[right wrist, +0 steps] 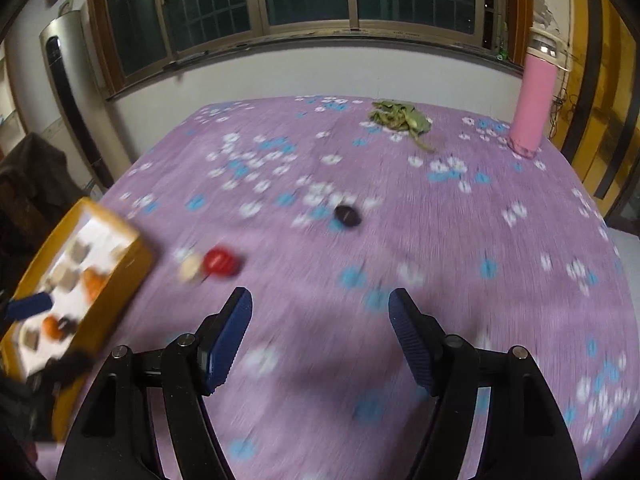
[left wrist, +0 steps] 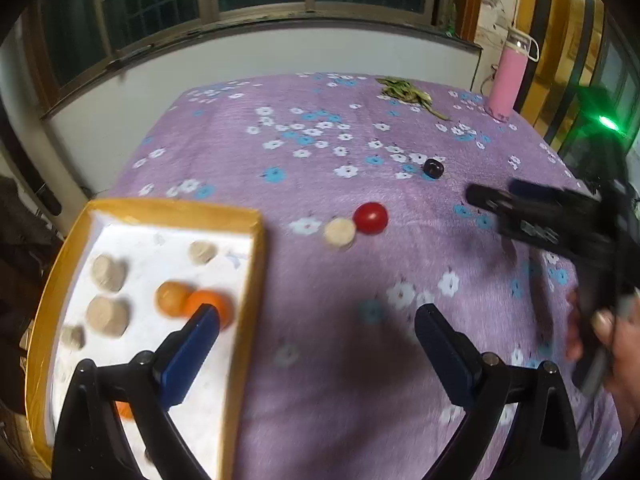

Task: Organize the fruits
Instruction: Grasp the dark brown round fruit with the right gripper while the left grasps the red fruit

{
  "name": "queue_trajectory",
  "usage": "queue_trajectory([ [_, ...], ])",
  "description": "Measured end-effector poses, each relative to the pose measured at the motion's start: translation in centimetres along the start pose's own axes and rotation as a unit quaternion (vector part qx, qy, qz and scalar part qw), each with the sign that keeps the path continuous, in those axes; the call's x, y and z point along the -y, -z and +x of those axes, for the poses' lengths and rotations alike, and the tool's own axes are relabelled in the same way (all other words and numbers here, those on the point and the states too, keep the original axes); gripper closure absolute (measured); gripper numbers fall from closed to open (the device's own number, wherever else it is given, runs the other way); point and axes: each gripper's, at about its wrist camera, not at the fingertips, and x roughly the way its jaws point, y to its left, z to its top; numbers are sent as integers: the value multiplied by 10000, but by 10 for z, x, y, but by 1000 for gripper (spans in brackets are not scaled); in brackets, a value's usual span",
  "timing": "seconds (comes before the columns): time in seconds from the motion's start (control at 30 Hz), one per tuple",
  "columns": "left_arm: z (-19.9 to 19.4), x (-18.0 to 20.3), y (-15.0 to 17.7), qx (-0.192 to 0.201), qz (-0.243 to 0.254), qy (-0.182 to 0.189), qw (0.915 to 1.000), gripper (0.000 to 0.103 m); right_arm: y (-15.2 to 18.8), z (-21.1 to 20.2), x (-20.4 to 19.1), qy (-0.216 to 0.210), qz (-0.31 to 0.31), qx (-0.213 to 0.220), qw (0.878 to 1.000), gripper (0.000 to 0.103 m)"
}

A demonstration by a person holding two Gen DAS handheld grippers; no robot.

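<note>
A yellow-rimmed tray point(left wrist: 256, 264) at the left holds two orange fruits point(left wrist: 208, 304) and several beige round pieces point(left wrist: 107, 314). On the purple flowered cloth lie a red tomato point(left wrist: 371, 218), a beige round piece point(left wrist: 340, 233) touching it, and a dark plum point(left wrist: 433, 168). My left gripper point(left wrist: 316, 320) is open and empty, its left finger over the tray's right edge. My right gripper point(right wrist: 320, 308) is open and empty above the cloth, nearer than the tomato point(right wrist: 221, 263) and plum point(right wrist: 347, 216); it also shows in the left wrist view point(left wrist: 488, 196). The tray point(right wrist: 120, 280) shows blurred at the left.
A pink bottle point(left wrist: 505, 84) stands at the table's far right corner, also in the right wrist view point(right wrist: 534, 112). A heap of green leaves point(left wrist: 404, 92) lies at the far edge. A wall and windows are behind the table.
</note>
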Motion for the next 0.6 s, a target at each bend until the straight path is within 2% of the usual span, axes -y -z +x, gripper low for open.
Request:
queue_trajectory([
  [0.1, 14, 6, -10, -89, 79, 6, 9999, 4, -20, 35, 10, 12, -53, -58, 10000, 33],
  [0.17, 22, 11, -16, -137, 217, -19, 9997, 4, -29, 53, 15, -153, -2, -156, 9998, 33],
  [0.23, 28, 14, -21, -166, 330, -2, 9993, 4, -34, 66, 18, -146, 7, -253, 9996, 36],
  [0.3, 34, 17, -25, -169, 425, 21, 9989, 4, -38, 79, 23, -234, 55, -348, 9991, 51],
  [0.4, 45, 20, -34, -249, 464, 146, 9985, 3, -40, 92, 28, -366, 119, -503, 9980, 67],
  [0.5, 56, 23, -42, -301, 482, 274, 9980, 4, -39, 94, 29, -353, -36, -413, 9985, 77],
  [0.6, 66, 29, -52, -251, 594, 365, 9972, 4, -40, 87, 31, -346, -40, -288, 9990, 83],
])
